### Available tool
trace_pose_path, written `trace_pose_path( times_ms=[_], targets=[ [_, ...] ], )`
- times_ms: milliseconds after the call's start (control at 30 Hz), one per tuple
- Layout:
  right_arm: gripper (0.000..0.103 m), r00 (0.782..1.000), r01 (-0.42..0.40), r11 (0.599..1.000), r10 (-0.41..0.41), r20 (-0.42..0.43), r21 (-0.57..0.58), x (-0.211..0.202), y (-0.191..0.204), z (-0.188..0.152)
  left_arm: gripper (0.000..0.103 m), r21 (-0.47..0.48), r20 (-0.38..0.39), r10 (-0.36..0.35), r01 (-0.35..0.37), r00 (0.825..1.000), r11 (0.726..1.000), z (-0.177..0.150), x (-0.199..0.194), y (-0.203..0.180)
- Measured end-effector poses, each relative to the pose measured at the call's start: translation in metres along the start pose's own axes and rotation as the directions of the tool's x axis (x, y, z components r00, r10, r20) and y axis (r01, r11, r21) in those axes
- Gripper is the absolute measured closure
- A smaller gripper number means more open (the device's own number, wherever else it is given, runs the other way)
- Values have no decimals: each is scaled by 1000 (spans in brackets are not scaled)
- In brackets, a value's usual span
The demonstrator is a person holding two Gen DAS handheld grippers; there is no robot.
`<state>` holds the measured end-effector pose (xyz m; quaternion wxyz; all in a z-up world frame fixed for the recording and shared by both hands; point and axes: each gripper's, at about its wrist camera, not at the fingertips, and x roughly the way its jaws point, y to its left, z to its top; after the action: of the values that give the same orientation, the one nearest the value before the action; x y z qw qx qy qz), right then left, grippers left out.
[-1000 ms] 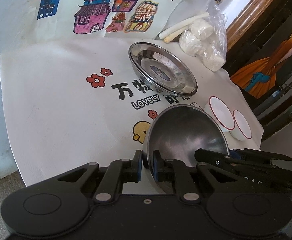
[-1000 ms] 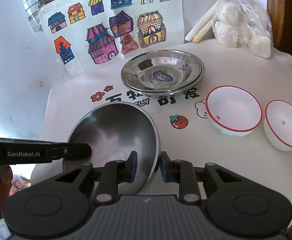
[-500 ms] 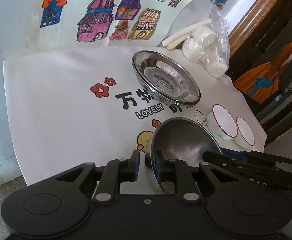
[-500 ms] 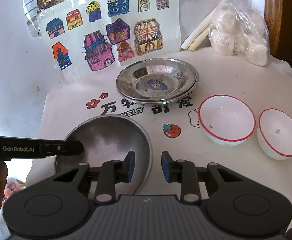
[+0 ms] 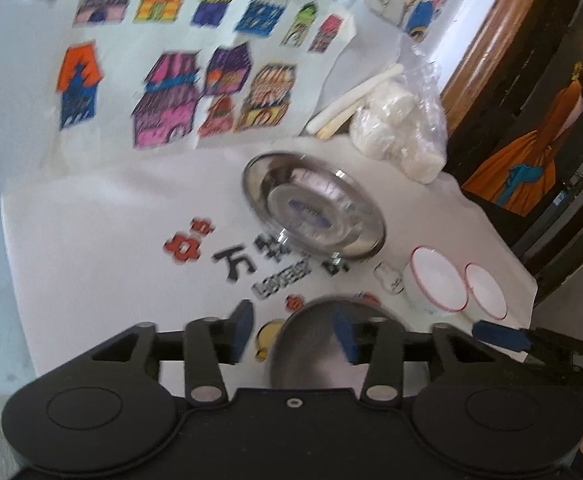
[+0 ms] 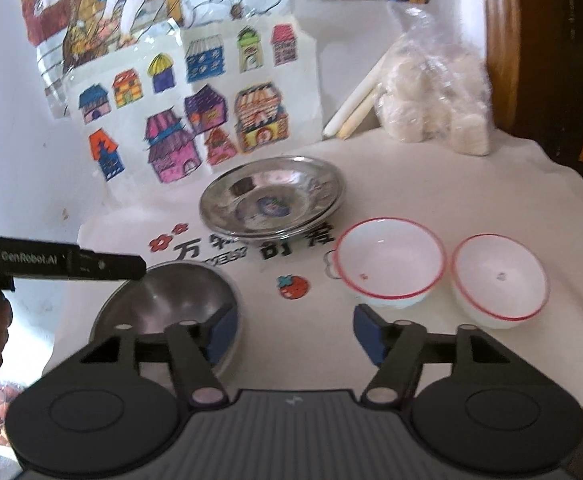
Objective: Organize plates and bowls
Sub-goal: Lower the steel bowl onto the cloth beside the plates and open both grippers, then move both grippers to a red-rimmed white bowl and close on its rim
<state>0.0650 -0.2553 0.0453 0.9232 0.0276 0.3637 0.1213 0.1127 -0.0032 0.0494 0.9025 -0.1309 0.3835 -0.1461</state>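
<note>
steel is what sits nearest me: a steel bowl point(image 6: 171, 300) rests on the white printed cloth point(image 6: 431, 184), close to my side of the table. my left gripper point(image 5: 293, 330) has its blue-padded fingers point(image 5: 241, 330) spread wide with nothing between them; in the left view the right pad lies over the bowl point(image 5: 315, 344) and the left pad is out beside it over the cloth point(image 5: 91, 260). my right gripper point(image 6: 293, 334) is also opened wide and holds nothing, its left pad at the bowl's rim and its right pad over bare cloth near the first of two white bowls. the left gripper's finger point(image 6: 103, 266) reaches in from the left over the bowl's far edge.

beyond the bowl a stack of shallow steel plates point(image 6: 273, 198) sits toward the middle of the cloth. to its right a white red-rimmed bowl point(image 6: 389, 266) stands just beside a second white red-rimmed bowl point(image 6: 499, 278), apart from each other. a clear bag of white lumps point(image 6: 435, 112) and two pale sticks point(image 6: 355, 108) lie at the far right, with a sheet of coloured house drawings point(image 6: 195, 108) behind the plates.
</note>
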Motion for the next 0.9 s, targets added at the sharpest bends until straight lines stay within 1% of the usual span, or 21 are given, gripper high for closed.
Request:
trace_pose_path(
  times_ms=[67, 100, 167, 200, 267, 367, 500, 667, 833, 900],
  targets=[
    [23, 1000, 14, 1000, -14, 21, 9, -6, -8, -2, 24, 20, 20, -8, 7, 1000, 1000, 5, 1, -10],
    [20, 999, 21, 1000, -21, 31, 13, -8, -12, -3, 19, 28, 33, -14, 13, 999, 1000, 8, 1, -15],
    [14, 998, 36, 999, -38, 51, 25, -12, -20, -5, 3, 37, 51, -31, 29, 998, 999, 13, 4, -25],
    [12, 997, 42, 999, -44, 61, 31, -14, -24, -6, 1, 43, 53, -39, 37, 998, 998, 15, 6, -30],
    [5, 996, 48, 998, -52, 79, 45, -17, -33, -9, 1, 51, 47, -57, 55, 997, 997, 20, 12, -41],
    [1, 993, 58, 996, -64, 100, 64, -21, -47, -13, 1, 64, 10, -62, 62, 998, 996, 24, 26, -56],
    [0, 991, 75, 995, -83, 107, 71, -22, -66, -14, 1, 54, -59, -85, 88, 995, 995, 29, 50, -75],
    [0, 985, 127, 992, -129, 112, 20, -20, -84, 0, 1, 11, -138, -62, 64, 989, 998, 30, 83, -91],
    [1, 975, 207, 977, -201, 95, -56, -5, -106, 22, 1, -10, -168, -72, 71, 983, 997, 26, 100, -105],
    [1, 975, 216, 974, -211, 76, -64, 5, -118, 33, 1, -5, -175, -69, 69, 982, 998, 23, 105, -110]
  ],
)
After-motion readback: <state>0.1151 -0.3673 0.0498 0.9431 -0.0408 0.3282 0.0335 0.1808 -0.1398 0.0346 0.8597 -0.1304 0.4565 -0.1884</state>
